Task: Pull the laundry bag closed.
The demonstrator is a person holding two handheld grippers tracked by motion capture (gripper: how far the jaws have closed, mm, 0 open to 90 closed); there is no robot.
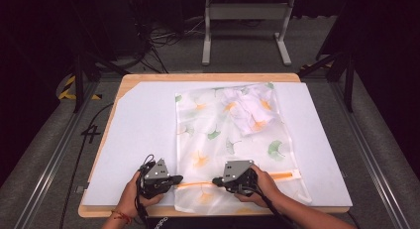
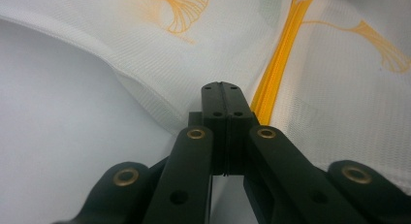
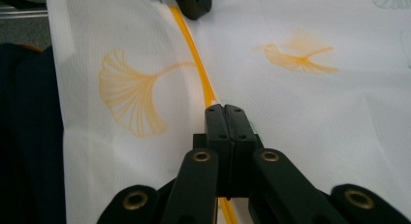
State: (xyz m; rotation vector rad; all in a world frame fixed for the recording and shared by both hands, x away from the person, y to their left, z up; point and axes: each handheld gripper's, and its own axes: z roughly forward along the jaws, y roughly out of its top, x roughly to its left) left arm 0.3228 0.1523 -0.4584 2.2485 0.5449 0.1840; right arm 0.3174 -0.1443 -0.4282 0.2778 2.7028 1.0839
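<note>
A white mesh laundry bag (image 1: pixel 223 135) printed with ginkgo leaves lies flat on the white board, and a bundle of cloth (image 1: pixel 252 110) fills its far right corner. An orange zipper (image 1: pixel 198 184) runs across the bag near the front edge. My left gripper (image 1: pixel 179 179) (image 2: pixel 220 86) sits at the zipper's left end, jaws together on the bag's puckered edge (image 2: pixel 145 95). My right gripper (image 1: pixel 215 181) (image 3: pixel 225 107) is shut right on the zipper line (image 3: pixel 194 49), apparently on its slider, which the jaws hide. The left gripper's tip (image 3: pixel 194 3) appears at the top of the right gripper view.
The white board (image 1: pixel 143 130) covers a wooden table (image 1: pixel 208 77). A dark sleeve (image 3: pixel 29 136) lies along the bag's near edge. Beyond the table stand a metal frame (image 1: pixel 245 30) and loose cables (image 1: pixel 158 40) on the floor.
</note>
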